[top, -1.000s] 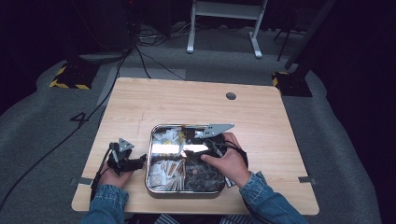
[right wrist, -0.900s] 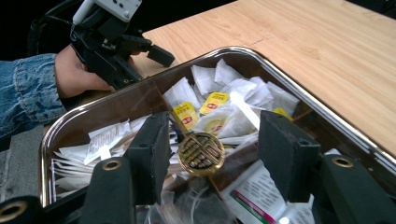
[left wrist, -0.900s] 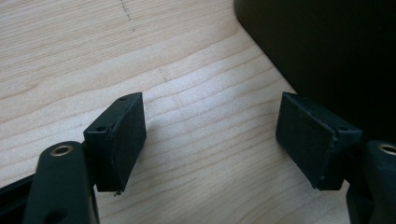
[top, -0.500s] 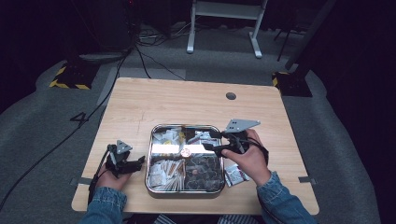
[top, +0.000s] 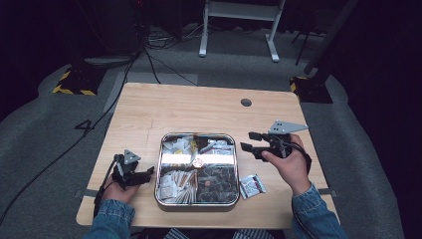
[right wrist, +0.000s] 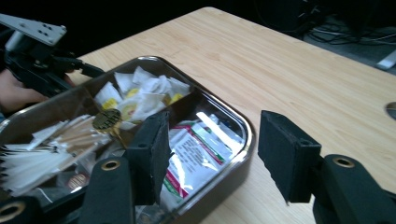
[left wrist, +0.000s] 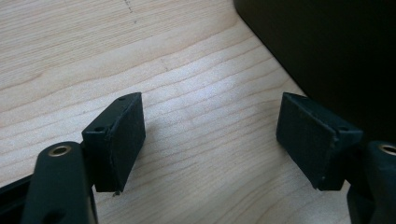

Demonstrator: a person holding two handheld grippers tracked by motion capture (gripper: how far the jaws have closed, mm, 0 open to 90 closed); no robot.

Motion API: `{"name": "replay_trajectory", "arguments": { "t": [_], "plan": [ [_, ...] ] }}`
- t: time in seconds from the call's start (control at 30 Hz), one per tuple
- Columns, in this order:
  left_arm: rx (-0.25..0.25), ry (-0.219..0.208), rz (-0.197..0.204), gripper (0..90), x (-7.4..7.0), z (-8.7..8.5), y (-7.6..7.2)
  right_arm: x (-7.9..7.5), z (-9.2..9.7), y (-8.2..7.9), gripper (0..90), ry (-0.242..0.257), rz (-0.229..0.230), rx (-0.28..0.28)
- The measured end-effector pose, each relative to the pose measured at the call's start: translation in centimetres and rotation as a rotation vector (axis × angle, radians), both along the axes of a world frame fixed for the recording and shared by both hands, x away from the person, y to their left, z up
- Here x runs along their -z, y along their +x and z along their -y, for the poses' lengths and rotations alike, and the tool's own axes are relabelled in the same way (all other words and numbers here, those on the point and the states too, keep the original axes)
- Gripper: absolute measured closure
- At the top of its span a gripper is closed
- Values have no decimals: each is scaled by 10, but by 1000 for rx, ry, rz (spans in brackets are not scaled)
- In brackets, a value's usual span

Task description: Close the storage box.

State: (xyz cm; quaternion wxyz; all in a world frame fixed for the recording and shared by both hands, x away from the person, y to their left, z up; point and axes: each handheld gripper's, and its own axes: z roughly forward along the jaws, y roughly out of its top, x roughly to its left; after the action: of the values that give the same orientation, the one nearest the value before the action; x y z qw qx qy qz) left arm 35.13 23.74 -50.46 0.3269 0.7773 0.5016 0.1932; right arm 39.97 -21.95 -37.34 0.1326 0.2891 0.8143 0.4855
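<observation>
i note a pale wood-grain table (top: 164, 109) under a shiny silver tray (top: 198, 136). in the right gripper view i see white sachets with yellow spots (right wrist: 135, 93), white packets with red and green print (right wrist: 196, 149) and pale tan sticks (right wrist: 60, 140). a dark-contents compartment (top: 216, 181) sits in the tray. both the left gripper (left wrist: 210, 135) and right gripper (right wrist: 212, 156) are black. a silvery packet (top: 251, 186) carries red marks. sleeves (top: 313, 214) are blue denim; the floor (top: 40, 124) is grey carpet with yellow-black striped blocks (top: 74, 84).

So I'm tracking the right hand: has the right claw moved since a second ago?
Yes. The right claw has moved from over the tray to its right, now open above bare table.
</observation>
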Motion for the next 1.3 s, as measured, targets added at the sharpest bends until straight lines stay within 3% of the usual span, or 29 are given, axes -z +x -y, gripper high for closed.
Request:
{"name": "replay_trajectory", "arguments": {
  "t": [0.33,0.47,0.77,1.07,1.3],
  "plan": [
    [0,0,0,243,0,0,0,6,30,7,417,-68,11,86],
    [0,0,0,242,0,0,0,16,52,14,413,-73,-24,148],
    [0,0,0,243,0,0,0,40,81,26,395,-92,-65,221],
    [0,0,0,243,0,0,0,59,96,32,387,-113,-63,254],
    [0,0,0,243,0,0,0,85,109,29,383,-141,-76,277]
  ]
}}
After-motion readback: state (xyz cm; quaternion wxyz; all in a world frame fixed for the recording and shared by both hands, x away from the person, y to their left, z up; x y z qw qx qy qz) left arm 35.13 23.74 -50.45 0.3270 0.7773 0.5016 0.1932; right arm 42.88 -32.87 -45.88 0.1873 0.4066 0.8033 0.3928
